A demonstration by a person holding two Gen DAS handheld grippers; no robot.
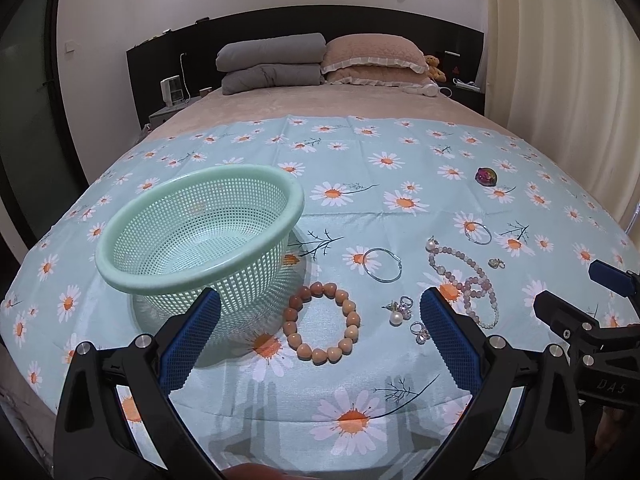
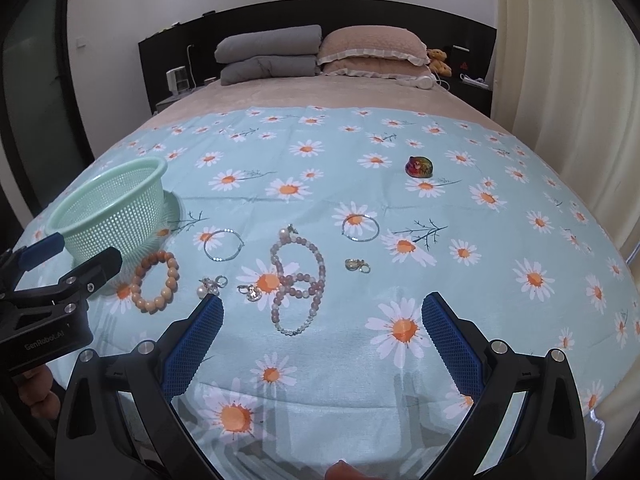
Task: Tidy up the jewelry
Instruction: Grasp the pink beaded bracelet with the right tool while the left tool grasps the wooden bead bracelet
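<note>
Hovering side by side, left hand-held gripper (image 1: 320, 312), right hand-held gripper (image 2: 322, 314), jaws spread

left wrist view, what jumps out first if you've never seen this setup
The mint green mesh basket dominates the left of the daisy-print cloth, empty as far as the view shows. Just right of it lies a chunky orange bead bracelet, framed between the open left gripper fingers. Further right sit a looped pink bead necklace and two thin silver bangles, with a small iridescent trinket alone at the far right.
</note>
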